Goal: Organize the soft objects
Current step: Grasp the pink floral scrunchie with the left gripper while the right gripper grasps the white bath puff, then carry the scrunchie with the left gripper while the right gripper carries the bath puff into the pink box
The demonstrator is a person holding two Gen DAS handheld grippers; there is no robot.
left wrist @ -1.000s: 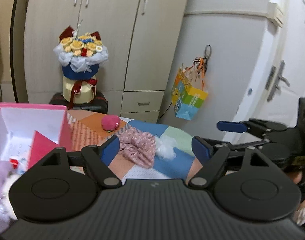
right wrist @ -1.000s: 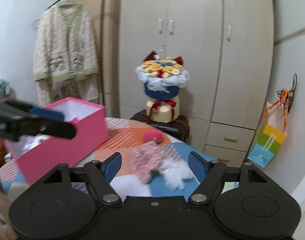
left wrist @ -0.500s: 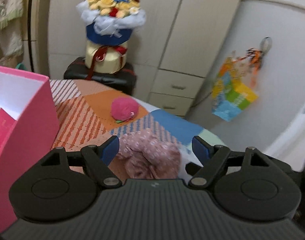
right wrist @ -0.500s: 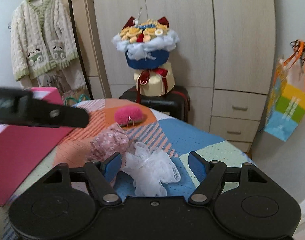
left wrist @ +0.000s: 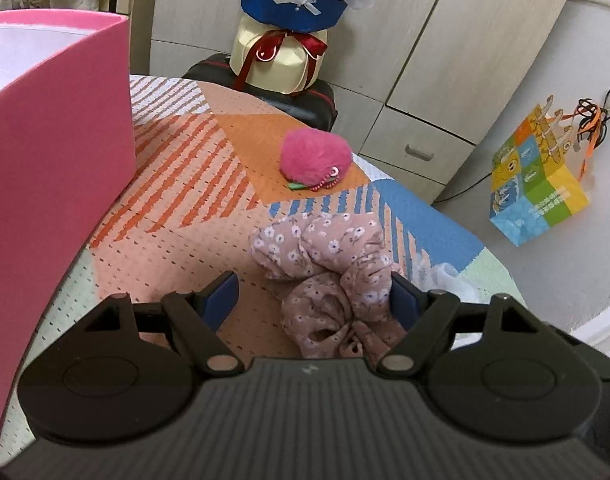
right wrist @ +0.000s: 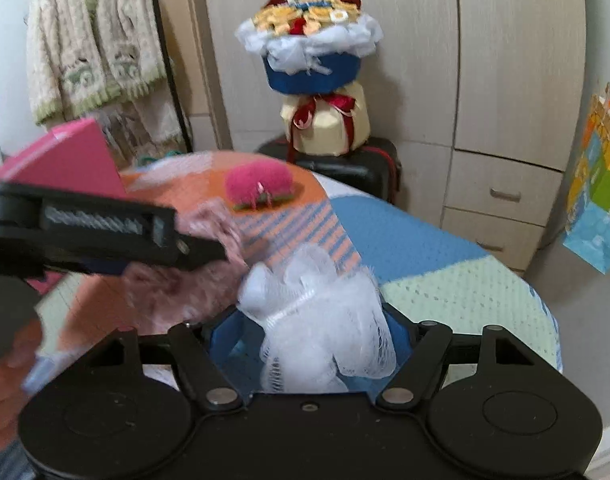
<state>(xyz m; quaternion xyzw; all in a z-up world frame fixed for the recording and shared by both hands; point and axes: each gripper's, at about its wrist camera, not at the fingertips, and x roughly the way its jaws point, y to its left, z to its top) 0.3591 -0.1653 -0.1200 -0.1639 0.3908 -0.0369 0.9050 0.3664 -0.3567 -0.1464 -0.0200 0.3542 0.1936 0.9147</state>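
Note:
A pink floral scrunchie (left wrist: 325,264) lies on the patterned tablecloth (left wrist: 177,208), its near part between the closing jaws of my left gripper (left wrist: 311,300). The right pad brushes the fabric and the left pad stands clear, so nothing is gripped. A white mesh puff (right wrist: 317,312) sits between the closing jaws of my right gripper (right wrist: 311,332), with a gap at the left pad. A fuzzy pink pompom (left wrist: 315,158) rests farther back. The pink box (left wrist: 57,140) stands at the left. In the right wrist view, a finger of the left gripper (right wrist: 105,228) crosses over the blurred scrunchie (right wrist: 177,288).
Beyond the table, a bouquet in a blue wrap (right wrist: 309,52) stands on a black suitcase (right wrist: 345,168) before the wardrobe. A colourful gift bag (left wrist: 537,184) hangs on the right wall. A cardigan (right wrist: 93,48) hangs at the left. The table's edge curves close at the right.
Both grippers have come down and forward to the table. The left one now straddles the scrunchie, the right one the white puff. The right jaws have narrowed.

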